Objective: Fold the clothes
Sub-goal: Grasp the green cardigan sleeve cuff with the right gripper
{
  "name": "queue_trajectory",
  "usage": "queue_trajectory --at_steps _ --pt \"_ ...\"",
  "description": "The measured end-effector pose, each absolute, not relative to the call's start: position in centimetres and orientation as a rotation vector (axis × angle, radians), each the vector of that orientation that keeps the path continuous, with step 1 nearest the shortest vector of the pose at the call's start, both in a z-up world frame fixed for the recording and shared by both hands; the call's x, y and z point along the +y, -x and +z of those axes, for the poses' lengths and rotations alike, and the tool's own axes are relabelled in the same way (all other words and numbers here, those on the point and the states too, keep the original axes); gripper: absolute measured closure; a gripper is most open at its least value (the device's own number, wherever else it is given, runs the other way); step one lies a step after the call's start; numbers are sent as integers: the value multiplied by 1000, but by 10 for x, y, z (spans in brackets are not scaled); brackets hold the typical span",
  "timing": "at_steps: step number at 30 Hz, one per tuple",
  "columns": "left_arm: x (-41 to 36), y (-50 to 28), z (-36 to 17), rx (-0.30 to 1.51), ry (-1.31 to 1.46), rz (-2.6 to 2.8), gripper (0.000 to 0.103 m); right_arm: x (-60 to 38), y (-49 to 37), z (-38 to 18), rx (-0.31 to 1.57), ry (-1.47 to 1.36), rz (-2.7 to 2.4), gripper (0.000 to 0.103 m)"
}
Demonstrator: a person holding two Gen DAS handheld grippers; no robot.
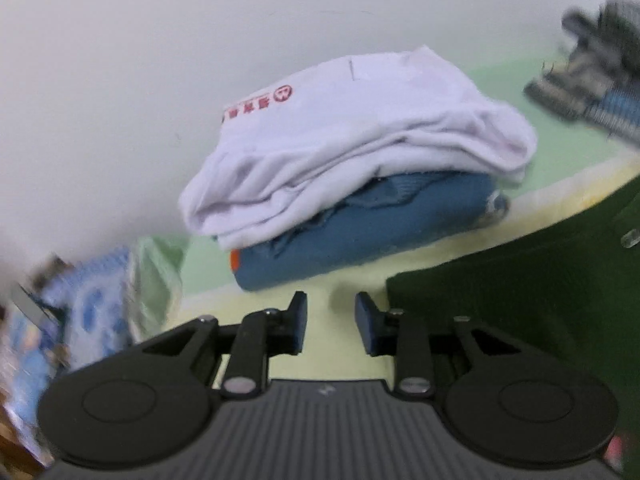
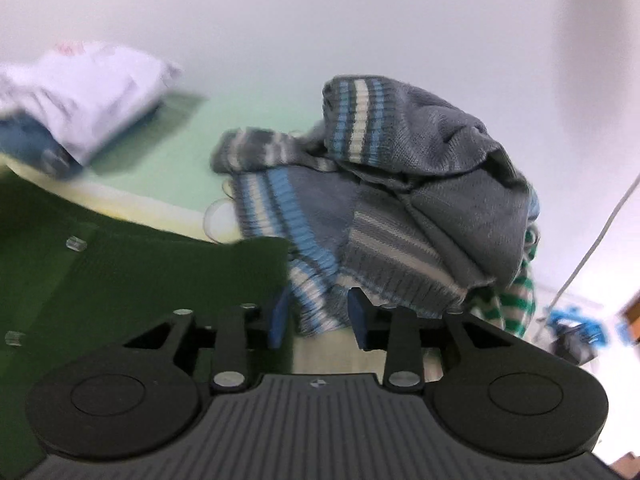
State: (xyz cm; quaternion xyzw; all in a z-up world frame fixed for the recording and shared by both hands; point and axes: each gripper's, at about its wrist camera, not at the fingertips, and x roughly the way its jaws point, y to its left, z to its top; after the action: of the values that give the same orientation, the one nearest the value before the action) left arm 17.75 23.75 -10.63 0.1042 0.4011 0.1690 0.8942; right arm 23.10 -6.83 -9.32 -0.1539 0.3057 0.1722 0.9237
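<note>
A dark green garment (image 1: 520, 300) with clear buttons lies flat on the pale table, just right of my left gripper (image 1: 331, 322). That gripper is open over bare table (image 1: 332, 364), with nothing between its fingers. Behind it a folded white T-shirt (image 1: 352, 140) with red print rests on a folded blue garment (image 1: 360, 228). In the right wrist view my right gripper (image 2: 318, 320) is open at the right edge of the green garment (image 2: 120, 272). The striped cuff of a crumpled grey knit sweater (image 2: 420, 184) shows in the gap between its fingers, and the pads do not press on it.
A green-and-white striped garment (image 2: 516, 304) lies under the sweater's right side. A blurred blue patterned bag (image 1: 92, 304) sits at the table's left end. The sweater heap (image 1: 592, 80) shows far right in the left wrist view. A white wall runs behind the table, and a thin cable (image 2: 592, 248) hangs at the right.
</note>
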Motion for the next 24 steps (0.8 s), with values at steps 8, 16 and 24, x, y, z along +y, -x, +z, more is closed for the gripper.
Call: queue_trajectory --at_steps 8,16,24 --pt "211 -181 -134 862 -383 415 65 -65 -226 -106 728 259 402 74" --pt "193 -132 -100 804 -285 330 52 -75 -167 -88 779 211 514 84" --pt "117 -80 -110 791 -222 117 47 -87 -84 -91 815 75 420 88"
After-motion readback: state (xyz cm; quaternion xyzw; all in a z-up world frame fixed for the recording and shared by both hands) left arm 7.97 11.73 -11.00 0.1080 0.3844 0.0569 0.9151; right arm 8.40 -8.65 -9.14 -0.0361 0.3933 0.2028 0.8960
